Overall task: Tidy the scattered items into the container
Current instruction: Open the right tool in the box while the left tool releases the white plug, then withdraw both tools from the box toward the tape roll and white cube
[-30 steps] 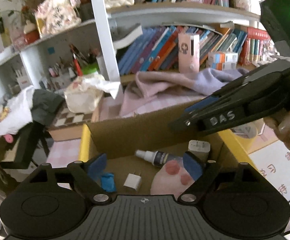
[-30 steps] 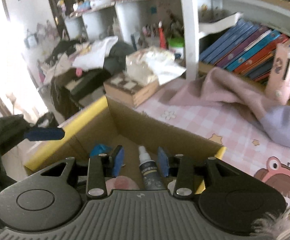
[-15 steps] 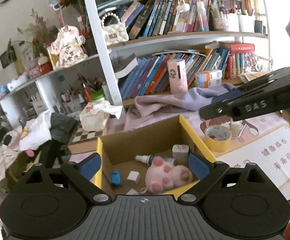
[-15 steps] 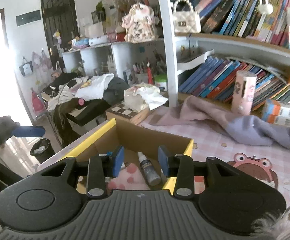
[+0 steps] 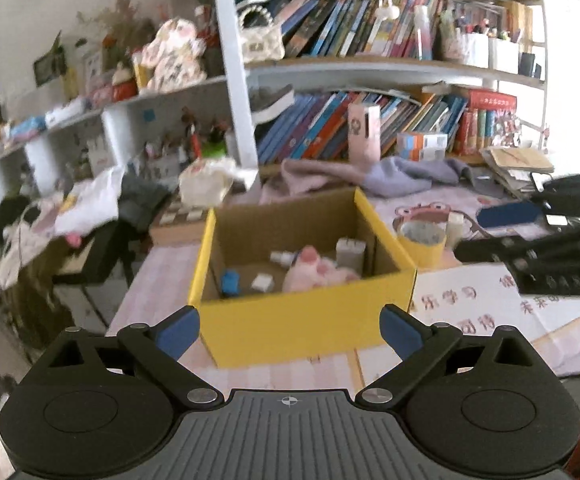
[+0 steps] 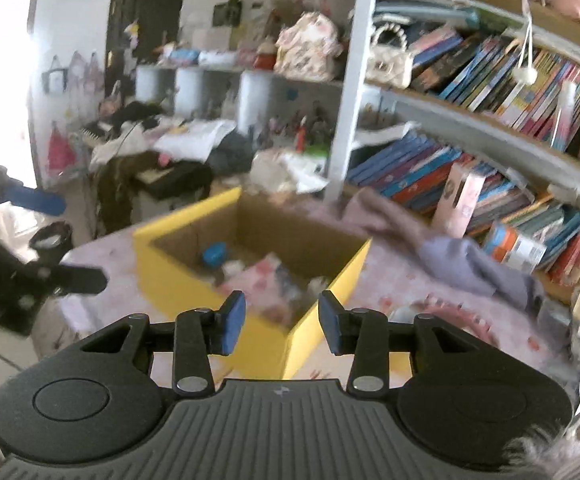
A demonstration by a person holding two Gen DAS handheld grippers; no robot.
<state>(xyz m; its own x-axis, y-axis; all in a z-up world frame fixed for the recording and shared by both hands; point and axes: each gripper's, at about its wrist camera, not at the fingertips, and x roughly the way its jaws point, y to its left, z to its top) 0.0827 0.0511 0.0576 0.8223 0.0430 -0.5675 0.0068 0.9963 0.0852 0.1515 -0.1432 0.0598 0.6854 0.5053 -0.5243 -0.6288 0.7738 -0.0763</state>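
A yellow cardboard box stands open on the pink table; it also shows in the right wrist view. Inside lie a pink plush paw, a blue item, a white charger, a spray bottle and a white box. My left gripper is open and empty, in front of the box. My right gripper is open and empty, near the box's corner; it shows at the right of the left wrist view.
A yellow tape roll and a small white bottle stand right of the box. A purple-pink cloth lies behind it. Bookshelves fill the back. A tissue pack and clothes lie at the left.
Both grippers have pulled back and up from inside the box; the whole box now shows in front of them. The left gripper has opened wider.
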